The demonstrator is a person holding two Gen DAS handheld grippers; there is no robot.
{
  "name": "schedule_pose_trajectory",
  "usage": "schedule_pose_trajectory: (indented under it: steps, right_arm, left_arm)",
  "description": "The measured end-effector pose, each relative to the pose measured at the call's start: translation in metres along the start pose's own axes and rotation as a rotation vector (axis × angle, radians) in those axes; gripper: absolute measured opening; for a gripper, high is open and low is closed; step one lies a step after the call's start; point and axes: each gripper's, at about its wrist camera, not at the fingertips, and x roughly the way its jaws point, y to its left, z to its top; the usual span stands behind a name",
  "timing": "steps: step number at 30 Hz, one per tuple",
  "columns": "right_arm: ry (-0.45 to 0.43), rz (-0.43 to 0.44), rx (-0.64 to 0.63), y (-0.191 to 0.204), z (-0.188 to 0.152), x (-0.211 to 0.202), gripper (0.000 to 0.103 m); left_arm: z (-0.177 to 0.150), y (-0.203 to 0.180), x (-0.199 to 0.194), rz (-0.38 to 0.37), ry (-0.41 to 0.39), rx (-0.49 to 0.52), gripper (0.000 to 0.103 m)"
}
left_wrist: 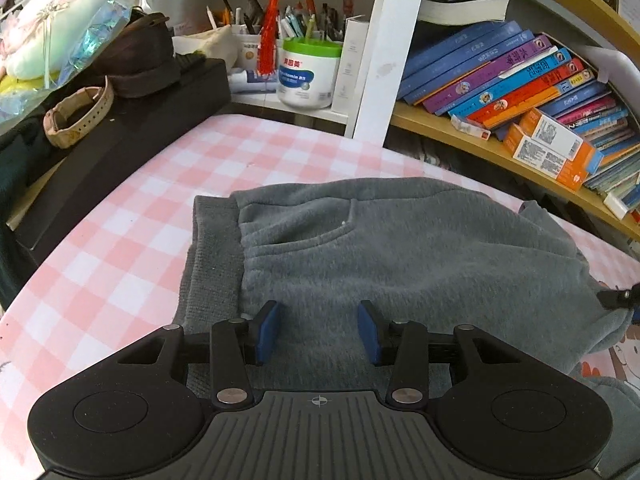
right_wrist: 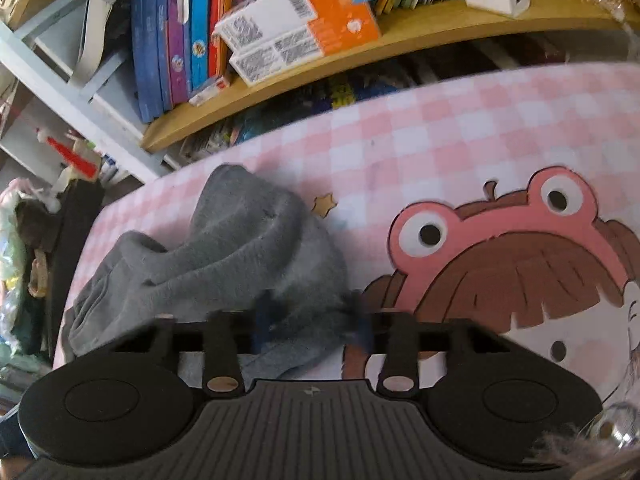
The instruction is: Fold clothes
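Note:
A grey fleece garment (left_wrist: pixel 392 256) lies folded on the pink checked tablecloth (left_wrist: pixel 120 248). My left gripper (left_wrist: pixel 319 330) is open, its blue pads (left_wrist: pixel 267 332) apart just above the garment's near edge. In the right wrist view the garment (right_wrist: pixel 224 264) is bunched at the left. My right gripper (right_wrist: pixel 314 326) is over the garment's right edge; its blue pads (right_wrist: pixel 362 334) are blurred and half hidden by fleece, so I cannot tell whether they grip it. The right gripper's tip (left_wrist: pixel 618 298) shows at the garment's right edge in the left wrist view.
A black box (left_wrist: pixel 120 140) with a watch strap (left_wrist: pixel 76 116) borders the table on the left. A white jar (left_wrist: pixel 308 74) and pen cups stand behind. A wooden shelf (left_wrist: pixel 480 144) of books runs along the back. A cartoon frog print (right_wrist: pixel 500 264) covers the cloth at right.

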Motion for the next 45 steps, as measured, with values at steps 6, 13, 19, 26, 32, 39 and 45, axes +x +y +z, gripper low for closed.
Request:
schedule_pose_trajectory:
  steps: [6, 13, 19, 26, 32, 39, 45]
  right_arm:
    - [-0.232, 0.059, -0.057, 0.027, 0.006, -0.039, 0.017]
    - [-0.374, 0.304, -0.605, 0.132, -0.033, -0.084, 0.017]
    - [0.094, 0.360, -0.808, 0.156, -0.098, -0.033, 0.025]
    - [0.127, 0.357, -0.567, 0.114, -0.084, -0.040, 0.059]
    - [0.054, 0.342, -0.171, 0.064, -0.044, -0.052, 0.065]
    - [0.117, 0.296, 0.018, 0.059, -0.039, -0.019, 0.064]
    - [0.121, 0.179, -0.165, 0.088, -0.056, 0.001, 0.025]
  left_arm:
    - [0.001, 0.003, -0.001, -0.012, 0.002, -0.012, 0.041]
    - [0.002, 0.001, -0.001, -0.008, 0.005, -0.011, 0.042]
    - [0.003, 0.001, -0.001, -0.011, 0.007, -0.013, 0.042]
    - [0.002, 0.000, -0.001, -0.007, 0.004, -0.009, 0.043]
    - [0.001, 0.000, -0.001, -0.007, -0.001, -0.009, 0.043]
    - [0.001, 0.000, -0.001, -0.005, 0.002, -0.002, 0.043]
    - [0.001, 0.000, -0.001, -0.007, 0.001, 0.004, 0.043]
